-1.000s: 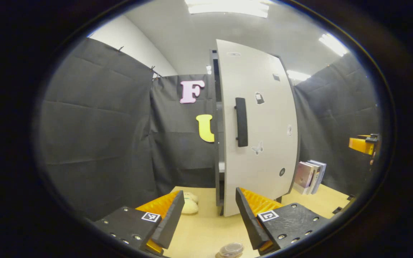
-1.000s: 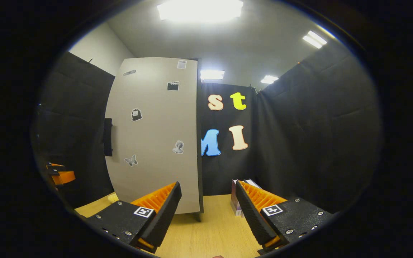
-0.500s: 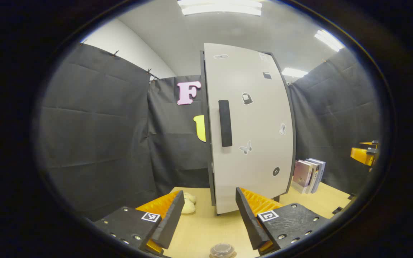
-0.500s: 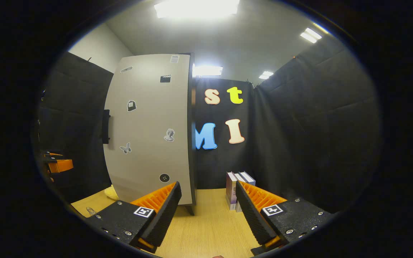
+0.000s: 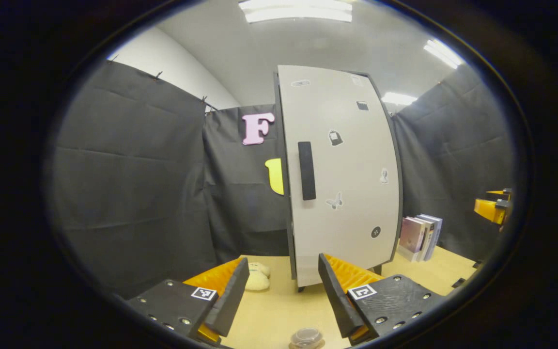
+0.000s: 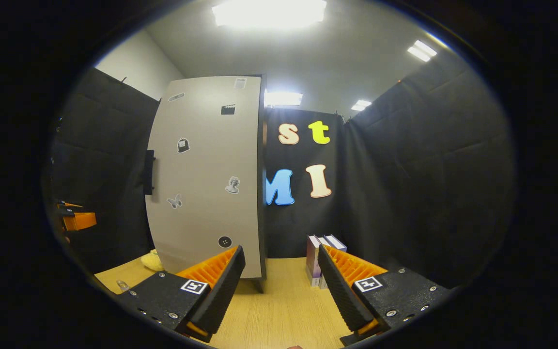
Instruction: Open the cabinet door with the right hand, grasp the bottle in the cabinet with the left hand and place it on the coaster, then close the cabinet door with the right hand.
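Stage: we are judging the task as all but finished, since the cabinet door (image 5: pixel 342 169) is lying flush against the cabinet and a bottle (image 5: pixel 306 337) is standing on the bench (image 5: pixel 274 310).
Left gripper (image 5: pixel 283 300): we are holding its jaws wide apart with nothing between them.
Right gripper (image 6: pixel 281 291): its jaws are likewise standing wide open and gripping nothing; from the left gripper view it is showing far off to the right of the left jaws (image 5: pixel 489 208).
Bottle: it is sitting just below and between the left jaws, seen from above as a clear rounded top; whether a coaster is lying under it we cannot tell.
Handling: we are judging the bottle to be light, stiff and smooth-sided, so apt to slip or tip; the jaws should be closing on its body, low and square, not on the cap.
Door: its dark handle (image 5: pixel 306 170) is standing above and ahead of the left jaws; we are expecting it to swing lightly, with the handle the place to take hold.
Nearby: books (image 6: pixel 320 257) are standing ahead between the right jaws, and a pale soft thing (image 5: pixel 257 280) is lying just beyond the left jaws.
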Demonstrator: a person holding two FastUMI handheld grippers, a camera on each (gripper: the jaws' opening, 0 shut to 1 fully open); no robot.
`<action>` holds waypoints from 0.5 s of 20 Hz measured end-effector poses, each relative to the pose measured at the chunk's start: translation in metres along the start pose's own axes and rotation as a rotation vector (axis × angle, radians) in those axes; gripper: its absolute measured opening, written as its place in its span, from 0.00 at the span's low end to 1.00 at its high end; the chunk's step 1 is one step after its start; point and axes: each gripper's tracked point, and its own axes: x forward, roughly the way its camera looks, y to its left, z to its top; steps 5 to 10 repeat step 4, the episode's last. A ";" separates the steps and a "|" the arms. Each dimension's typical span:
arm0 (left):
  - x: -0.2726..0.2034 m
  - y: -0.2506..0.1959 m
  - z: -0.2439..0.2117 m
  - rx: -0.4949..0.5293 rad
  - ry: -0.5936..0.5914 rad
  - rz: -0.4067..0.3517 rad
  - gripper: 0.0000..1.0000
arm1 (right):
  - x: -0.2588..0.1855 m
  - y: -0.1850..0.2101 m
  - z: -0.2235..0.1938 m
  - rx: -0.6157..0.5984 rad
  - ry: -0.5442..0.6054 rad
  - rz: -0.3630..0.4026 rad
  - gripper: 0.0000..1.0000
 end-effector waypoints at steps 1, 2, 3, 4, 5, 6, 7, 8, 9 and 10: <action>-0.001 0.001 0.000 0.001 0.000 0.002 0.83 | 0.000 0.001 -0.001 -0.003 0.001 0.000 0.94; -0.001 0.003 0.000 0.000 0.000 0.004 0.85 | 0.000 0.003 -0.001 -0.006 0.000 -0.001 0.94; -0.001 0.004 0.000 -0.002 -0.002 0.005 0.88 | 0.000 0.003 0.001 -0.007 -0.002 -0.003 0.94; 0.000 0.007 0.000 -0.003 -0.003 0.007 0.88 | 0.000 0.004 0.001 -0.007 -0.004 -0.003 0.94; 0.000 0.007 0.000 -0.003 -0.003 0.007 0.88 | 0.000 0.004 0.001 -0.007 -0.004 -0.003 0.94; 0.000 0.007 0.000 -0.003 -0.003 0.007 0.88 | 0.000 0.004 0.001 -0.007 -0.004 -0.003 0.94; 0.000 0.007 0.000 -0.003 -0.003 0.007 0.88 | 0.000 0.004 0.001 -0.007 -0.004 -0.003 0.94; 0.000 0.007 0.000 -0.003 -0.003 0.007 0.88 | 0.000 0.004 0.001 -0.007 -0.004 -0.003 0.94; 0.000 0.007 0.000 -0.003 -0.003 0.007 0.88 | 0.000 0.004 0.001 -0.007 -0.004 -0.003 0.94; 0.000 0.007 0.000 -0.003 -0.003 0.007 0.88 | 0.000 0.004 0.001 -0.007 -0.004 -0.003 0.94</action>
